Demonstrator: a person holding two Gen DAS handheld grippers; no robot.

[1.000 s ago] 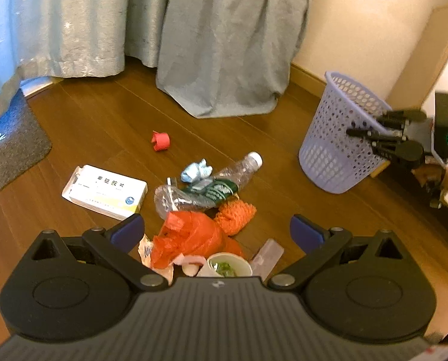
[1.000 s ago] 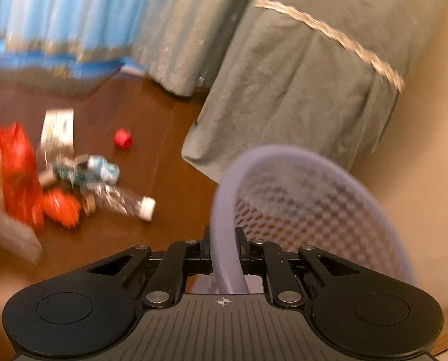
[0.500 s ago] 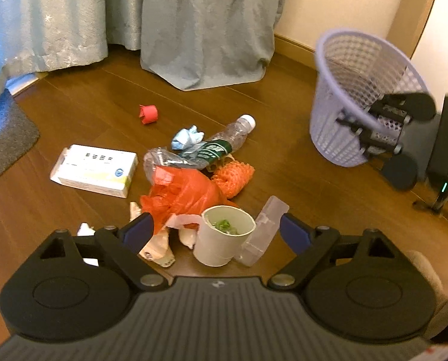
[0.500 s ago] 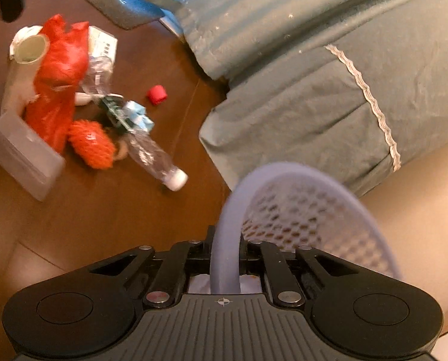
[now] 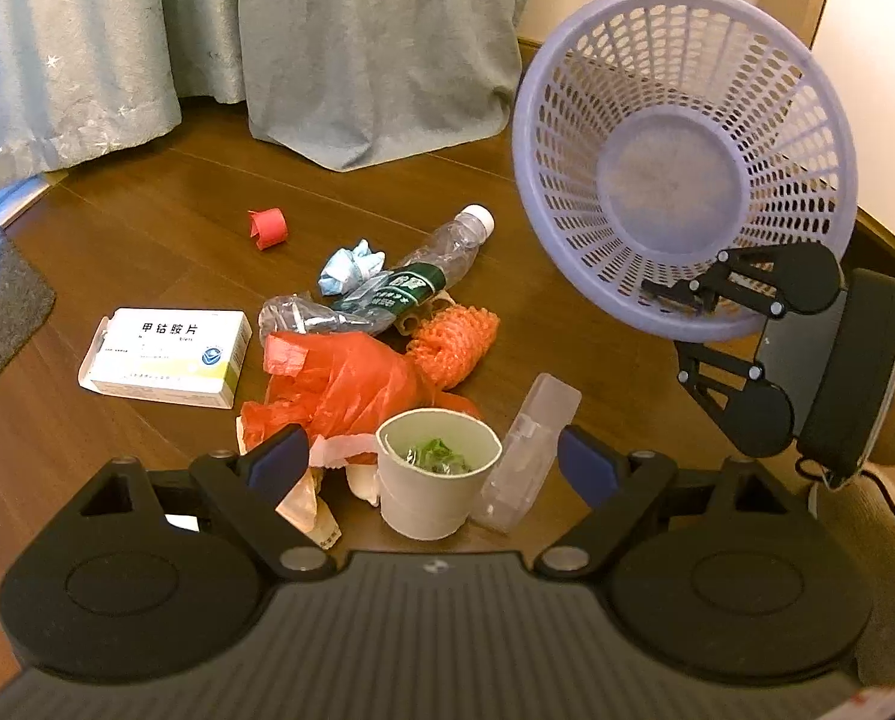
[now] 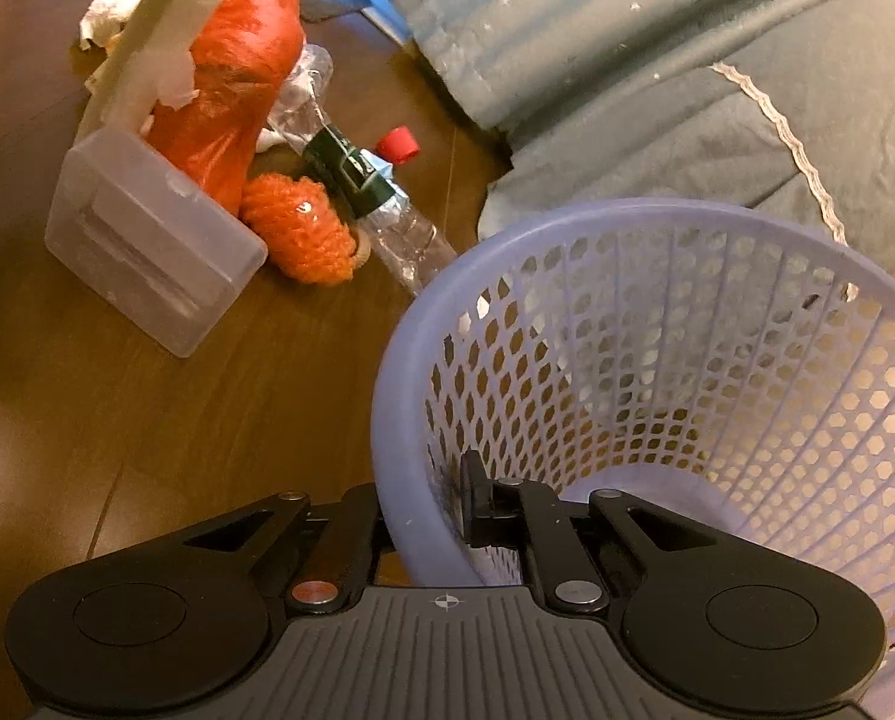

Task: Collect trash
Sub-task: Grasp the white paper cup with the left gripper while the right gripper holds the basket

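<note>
Wood floor (image 5: 147, 222) by curtains, trash heaped mid-frame; R gripper (image 6: 429, 516) clamped on tilted, empty basket (image 5: 681, 180) rim; L gripper (image 5: 429, 456) wide open, holding nothing, around paper cup (image 5: 435, 474); close gently, keep cup upright; contents prob. scraps; clear box (image 5: 531, 450) touching.

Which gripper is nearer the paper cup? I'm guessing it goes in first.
Left. The left gripper hangs open around the paper cup; the right gripper is off to the side, shut on the basket rim.
</note>
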